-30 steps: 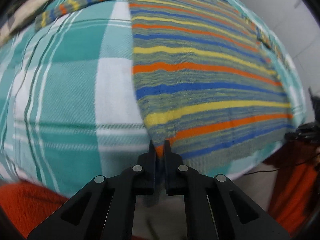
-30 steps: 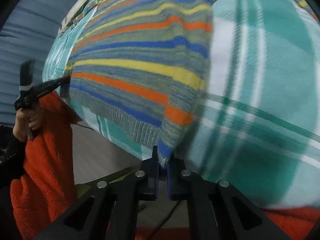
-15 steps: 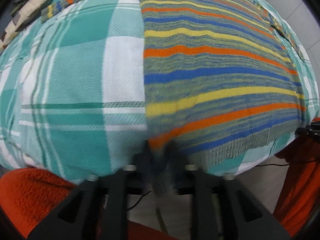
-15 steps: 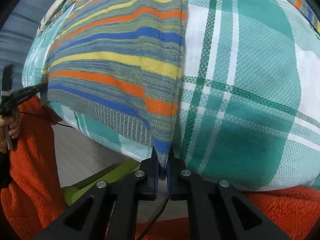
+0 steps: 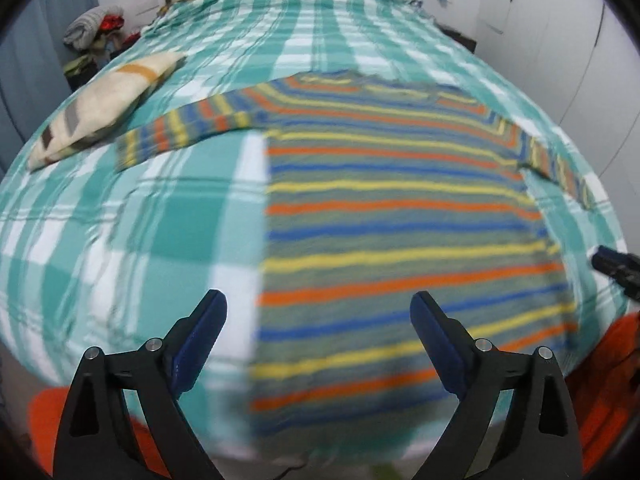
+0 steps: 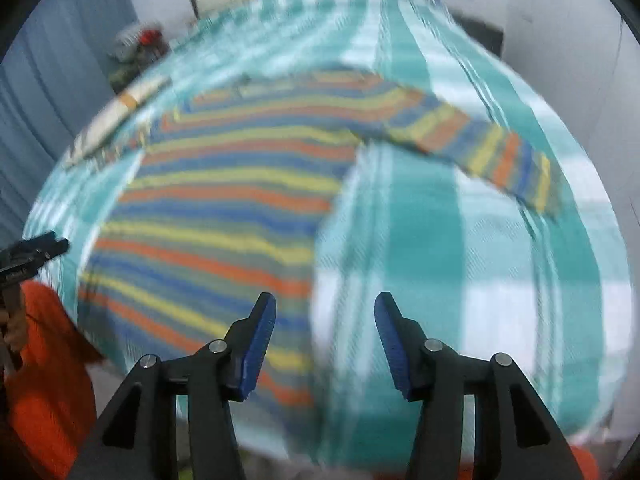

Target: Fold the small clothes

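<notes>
A striped sweater [image 5: 392, 216] in orange, yellow, blue and grey lies spread flat on a teal-and-white plaid bedspread [image 5: 132, 216], both sleeves stretched out to the sides. My left gripper [image 5: 318, 308] hovers above the sweater's lower left corner, its jaws opening wide, nothing between the pads. My right gripper [image 6: 325, 312] hovers above the sweater [image 6: 224, 200] at its lower right edge, its jaws also opening, nothing held. Each gripper shows at the edge of the other's view.
A folded beige cloth [image 5: 104, 100] with brown and orange stripes lies at the bed's left side. A pile of clothes [image 5: 94, 28] sits beyond it by the wall. The person's orange fleece sleeve [image 6: 44, 380] fills the lower corners. White walls close the right side.
Both grippers let go of the sweater's bottom corners, opened their jaws and rose, tilting up so the whole bed came into view. The sweater now lies flat.
</notes>
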`<state>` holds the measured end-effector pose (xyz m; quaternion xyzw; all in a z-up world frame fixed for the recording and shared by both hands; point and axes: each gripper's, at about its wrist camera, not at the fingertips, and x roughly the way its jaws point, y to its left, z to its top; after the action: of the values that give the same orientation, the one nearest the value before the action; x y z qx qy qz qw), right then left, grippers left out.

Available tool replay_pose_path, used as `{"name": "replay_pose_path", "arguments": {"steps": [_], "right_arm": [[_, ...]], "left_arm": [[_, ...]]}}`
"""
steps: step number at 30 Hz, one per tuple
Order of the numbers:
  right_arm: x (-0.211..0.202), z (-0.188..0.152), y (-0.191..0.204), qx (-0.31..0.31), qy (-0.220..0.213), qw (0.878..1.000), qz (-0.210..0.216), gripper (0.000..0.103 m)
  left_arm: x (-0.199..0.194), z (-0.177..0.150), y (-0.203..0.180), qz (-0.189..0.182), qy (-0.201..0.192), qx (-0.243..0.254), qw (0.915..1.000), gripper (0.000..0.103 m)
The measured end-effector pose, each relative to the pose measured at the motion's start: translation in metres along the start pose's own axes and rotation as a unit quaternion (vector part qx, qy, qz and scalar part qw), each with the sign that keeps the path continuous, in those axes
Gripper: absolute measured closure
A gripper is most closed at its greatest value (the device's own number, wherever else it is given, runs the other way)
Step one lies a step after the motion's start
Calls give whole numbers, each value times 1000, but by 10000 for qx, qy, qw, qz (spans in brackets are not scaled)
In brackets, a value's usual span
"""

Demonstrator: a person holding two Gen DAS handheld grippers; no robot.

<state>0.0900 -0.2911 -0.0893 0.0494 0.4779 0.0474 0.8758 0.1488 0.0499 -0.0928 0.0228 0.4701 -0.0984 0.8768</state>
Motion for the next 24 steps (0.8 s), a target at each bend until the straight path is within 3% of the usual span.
{"name": "replay_pose_path", "arguments": {"steps": [4,8,10,24], "right_arm": [[33,-5,38,-102,-264,9989,365,51],[66,-23,46,-386,400,9980,291,51],[69,-29,41,-327,403,9980,368,51],[68,-38,39,-243,323,9984,386,43]], "left_arm": [[34,-10,-23,-27,93,89,9999,9],[68,-37,-29,305,558,335,9974,6],[63,-44,-26,347,401,306,9981,0],[64,-49,-28,427,449,402,9973,0]]}}
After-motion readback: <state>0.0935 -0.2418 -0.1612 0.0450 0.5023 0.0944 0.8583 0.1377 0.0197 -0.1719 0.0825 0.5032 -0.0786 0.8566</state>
